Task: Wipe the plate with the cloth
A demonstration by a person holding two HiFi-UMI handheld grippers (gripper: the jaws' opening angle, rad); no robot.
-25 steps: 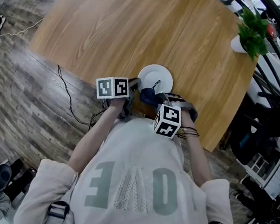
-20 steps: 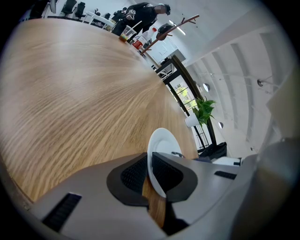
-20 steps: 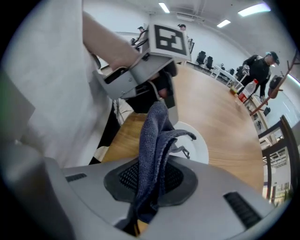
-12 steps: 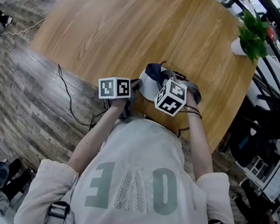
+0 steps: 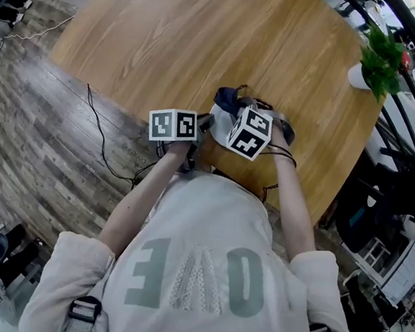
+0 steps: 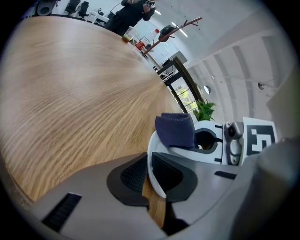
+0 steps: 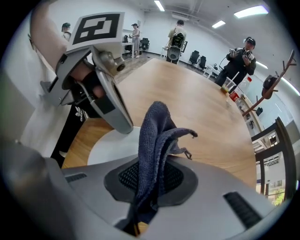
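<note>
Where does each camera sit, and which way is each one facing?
Head view: on the person's head, facing steeply down at the table; shows torso, forearms, left gripper, right gripper.
Left gripper view: rides the left gripper, looks along its jaws, shut on the plate rim; those jaws show.
Right gripper view: rides the right gripper, looks along its jaws, shut on the cloth; those jaws show.
Shared: both gripper views show plate, cloth, the other gripper.

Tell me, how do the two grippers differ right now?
The left gripper clamps the plate by its rim; the right gripper clamps the dark blue cloth. The left gripper sits at the plate's edge; the right gripper hangs over the plate. Both are shut on something.
</note>
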